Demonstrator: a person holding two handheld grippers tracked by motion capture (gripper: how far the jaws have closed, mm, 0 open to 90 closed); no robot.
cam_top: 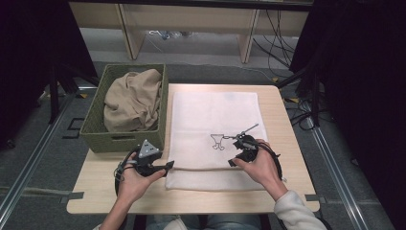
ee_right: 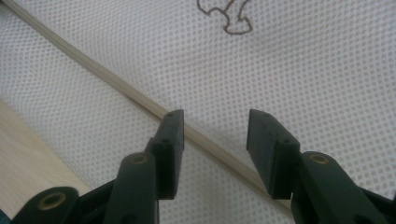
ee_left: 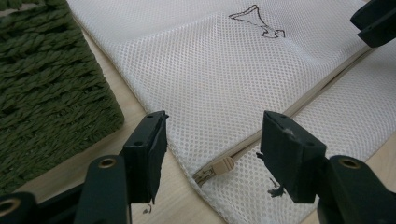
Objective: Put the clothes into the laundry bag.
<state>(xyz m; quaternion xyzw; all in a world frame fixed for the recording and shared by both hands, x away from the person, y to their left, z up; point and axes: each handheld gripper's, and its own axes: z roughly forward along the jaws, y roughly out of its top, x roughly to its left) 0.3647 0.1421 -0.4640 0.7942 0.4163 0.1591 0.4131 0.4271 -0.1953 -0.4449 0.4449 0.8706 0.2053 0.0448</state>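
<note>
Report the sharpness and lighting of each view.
High view: evenly lit table, dark surroundings, slightly soft. Left gripper view: mesh laundry bag and zipper pull crisp, basket sharp. Right gripper view: mesh weave clear, near jaws a little soft, no glare.

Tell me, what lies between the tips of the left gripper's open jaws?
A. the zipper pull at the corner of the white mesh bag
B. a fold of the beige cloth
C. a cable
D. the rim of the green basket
A: in the left gripper view, the zipper pull sits at the white mesh bag's corner, between the open jaws of the left gripper.
</note>
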